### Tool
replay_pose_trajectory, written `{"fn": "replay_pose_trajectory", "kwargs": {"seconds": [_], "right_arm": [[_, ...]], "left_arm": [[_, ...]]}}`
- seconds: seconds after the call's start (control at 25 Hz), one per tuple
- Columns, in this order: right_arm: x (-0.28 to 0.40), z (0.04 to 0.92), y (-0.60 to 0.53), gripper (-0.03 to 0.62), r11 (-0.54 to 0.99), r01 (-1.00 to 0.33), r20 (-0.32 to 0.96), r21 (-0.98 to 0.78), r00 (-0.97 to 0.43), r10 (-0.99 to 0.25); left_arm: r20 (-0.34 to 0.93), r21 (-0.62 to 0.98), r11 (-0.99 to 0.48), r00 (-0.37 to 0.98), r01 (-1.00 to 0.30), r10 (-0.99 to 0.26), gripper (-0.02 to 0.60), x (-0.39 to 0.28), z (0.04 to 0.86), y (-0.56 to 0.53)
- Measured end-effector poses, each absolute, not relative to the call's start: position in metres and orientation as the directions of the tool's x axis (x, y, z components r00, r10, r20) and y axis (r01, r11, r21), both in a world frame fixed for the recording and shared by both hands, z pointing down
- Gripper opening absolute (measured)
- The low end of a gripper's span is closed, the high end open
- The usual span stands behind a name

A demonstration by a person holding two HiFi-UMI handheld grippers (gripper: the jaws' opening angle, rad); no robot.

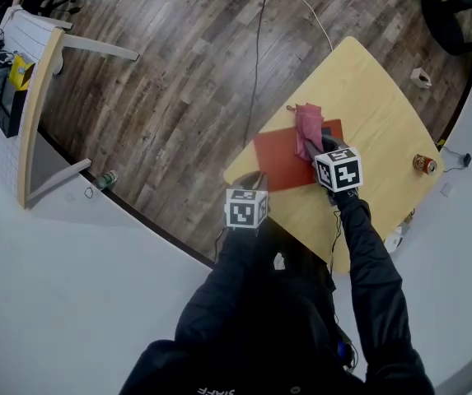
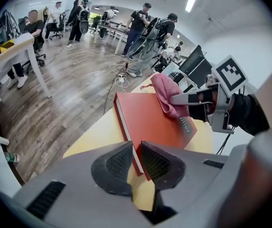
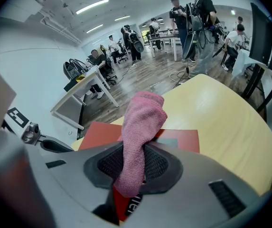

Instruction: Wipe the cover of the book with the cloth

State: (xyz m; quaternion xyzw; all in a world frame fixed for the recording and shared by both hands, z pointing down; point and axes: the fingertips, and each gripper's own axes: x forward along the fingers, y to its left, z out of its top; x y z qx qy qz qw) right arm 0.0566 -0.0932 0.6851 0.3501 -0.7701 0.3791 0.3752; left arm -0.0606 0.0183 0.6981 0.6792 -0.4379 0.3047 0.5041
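Observation:
A red book (image 1: 281, 160) lies on the yellow table (image 1: 376, 113) close to its near-left edge. My left gripper (image 1: 252, 181) is at the book's near corner; in the left gripper view its jaws (image 2: 136, 151) are shut on that corner of the book (image 2: 147, 115), whose page edge shows between the pads. My right gripper (image 1: 320, 148) is over the book's right part, shut on a pink cloth (image 1: 306, 127). In the right gripper view the cloth (image 3: 143, 120) stands up from between the jaws (image 3: 136, 153) and droops over the book (image 3: 181, 139).
A small can (image 1: 423, 164) stands near the table's right edge and a small white object (image 1: 420, 77) at its far right. A cable (image 1: 258, 48) runs over the wooden floor, where a bottle (image 1: 106, 178) lies. A white desk (image 1: 42, 64) is at the left. People stand far off.

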Motion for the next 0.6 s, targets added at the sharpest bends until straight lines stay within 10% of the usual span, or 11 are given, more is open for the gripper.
{"fn": "replay_pose_trajectory", "kwargs": {"seconds": [0.6], "right_arm": [[0.126,0.677,-0.102,0.106,0.413,-0.882,0.868,-0.226,-0.374,-0.325]], "left_arm": [[0.856,0.411,-0.111,0.425,-0.905,-0.293,0.078,-0.06,0.698,0.018]]}}
